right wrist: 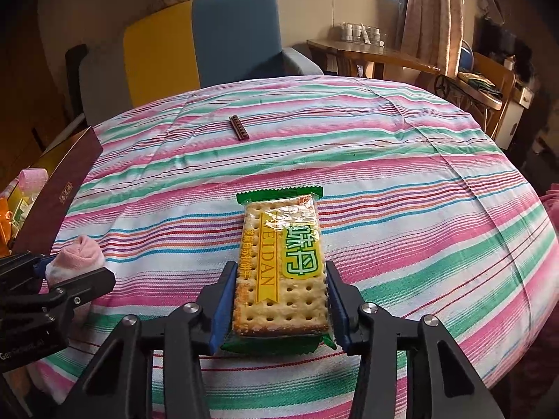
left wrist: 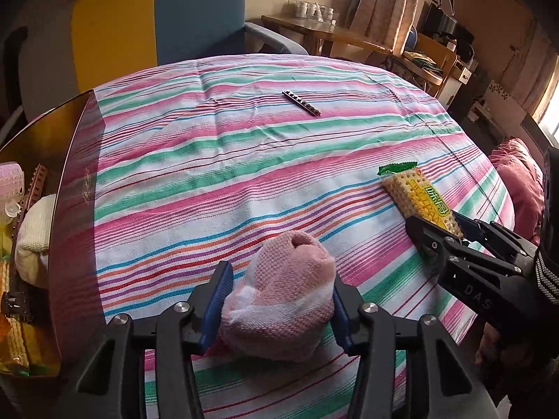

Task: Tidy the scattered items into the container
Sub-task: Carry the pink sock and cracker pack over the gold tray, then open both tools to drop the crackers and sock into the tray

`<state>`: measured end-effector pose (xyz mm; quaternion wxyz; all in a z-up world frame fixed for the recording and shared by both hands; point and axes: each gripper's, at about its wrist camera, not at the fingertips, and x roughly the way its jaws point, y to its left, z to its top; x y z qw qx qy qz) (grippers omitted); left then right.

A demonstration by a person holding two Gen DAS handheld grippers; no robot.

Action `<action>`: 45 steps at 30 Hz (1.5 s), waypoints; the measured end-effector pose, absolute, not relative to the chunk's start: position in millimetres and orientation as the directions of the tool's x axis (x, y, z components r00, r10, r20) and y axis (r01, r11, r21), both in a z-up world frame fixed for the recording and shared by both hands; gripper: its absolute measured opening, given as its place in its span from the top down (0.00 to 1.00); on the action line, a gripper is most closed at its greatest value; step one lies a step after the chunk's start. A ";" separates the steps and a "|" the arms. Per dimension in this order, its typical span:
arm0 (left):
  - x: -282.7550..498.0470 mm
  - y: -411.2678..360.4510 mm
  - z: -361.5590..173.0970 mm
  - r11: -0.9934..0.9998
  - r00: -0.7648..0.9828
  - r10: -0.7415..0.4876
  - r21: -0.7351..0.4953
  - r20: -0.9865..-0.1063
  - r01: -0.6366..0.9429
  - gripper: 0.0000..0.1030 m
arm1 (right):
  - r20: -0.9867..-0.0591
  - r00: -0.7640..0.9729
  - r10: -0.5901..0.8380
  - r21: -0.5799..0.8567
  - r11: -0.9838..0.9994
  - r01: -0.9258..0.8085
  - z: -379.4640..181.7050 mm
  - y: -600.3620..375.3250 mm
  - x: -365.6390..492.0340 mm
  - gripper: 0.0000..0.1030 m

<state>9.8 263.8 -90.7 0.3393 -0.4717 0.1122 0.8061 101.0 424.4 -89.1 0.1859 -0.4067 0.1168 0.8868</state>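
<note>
My left gripper (left wrist: pixel 281 286) is shut on a rolled pink and white sock (left wrist: pixel 281 300) that rests on the striped tablecloth; it also shows in the right wrist view (right wrist: pixel 75 258). My right gripper (right wrist: pixel 277 286) is shut on a packet of crackers (right wrist: pixel 281 269), its blue pads pressing both long sides; the packet lies on the cloth. In the left wrist view the packet (left wrist: pixel 415 195) sits at the right with the right gripper (left wrist: pixel 436 237) around its near end. A dark brown toy brick strip (left wrist: pixel 301 103) lies far on the table, also in the right wrist view (right wrist: pixel 239 127). The box container (left wrist: pixel 70 188) stands at the left.
The container holds a cream sock (left wrist: pixel 33 234), a brown strip (left wrist: pixel 24 202) and snack packets (left wrist: pixel 14 342). Its dark wall also shows in the right wrist view (right wrist: pixel 59 195). A blue and yellow chair (left wrist: pixel 157 24) stands behind the table. A red cushion (left wrist: pixel 520 181) lies past the right edge.
</note>
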 end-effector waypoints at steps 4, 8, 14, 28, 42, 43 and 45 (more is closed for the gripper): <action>15.0 258.1 -88.3 -0.733 -0.314 0.457 -0.153 -0.832 -0.662 0.51 | -0.764 -0.609 0.211 0.091 -0.901 -0.425 -86.9 422.3 105.3 0.53; 20.1 251.2 -81.2 -0.725 -0.320 0.479 -0.162 -0.817 -0.670 0.51 | -0.762 -0.625 0.167 0.143 -0.899 -0.414 -84.1 417.3 109.6 0.54; 23.6 237.1 -67.1 -0.722 -0.340 0.511 -0.181 -0.789 -0.668 0.51 | -0.758 -0.643 0.109 0.194 -0.904 -0.382 -80.1 402.0 109.3 0.54; 11.3 162.8 -15.8 -0.807 -0.493 0.527 -0.224 -0.693 -0.547 0.51 | -0.663 -0.748 -0.045 0.261 -0.950 -0.174 -26.6 340.8 71.1 0.54; -48.3 45.7 3.0 -0.951 -0.692 0.304 -0.159 -0.655 -0.267 0.51 | -0.632 -0.726 -0.272 0.271 -0.955 0.122 -3.1 226.8 -17.8 0.54; -53.3 40.7 1.1 -0.955 -0.694 0.291 -0.155 -0.658 -0.254 0.51 | -0.640 -0.715 -0.282 0.273 -0.953 0.132 -5.3 219.8 -25.4 0.54; -63.2 30.8 -3.1 -0.962 -0.697 0.268 -0.149 -0.665 -0.228 0.51 | -0.652 -0.694 -0.305 0.286 -0.947 0.148 -9.7 207.2 -39.4 0.54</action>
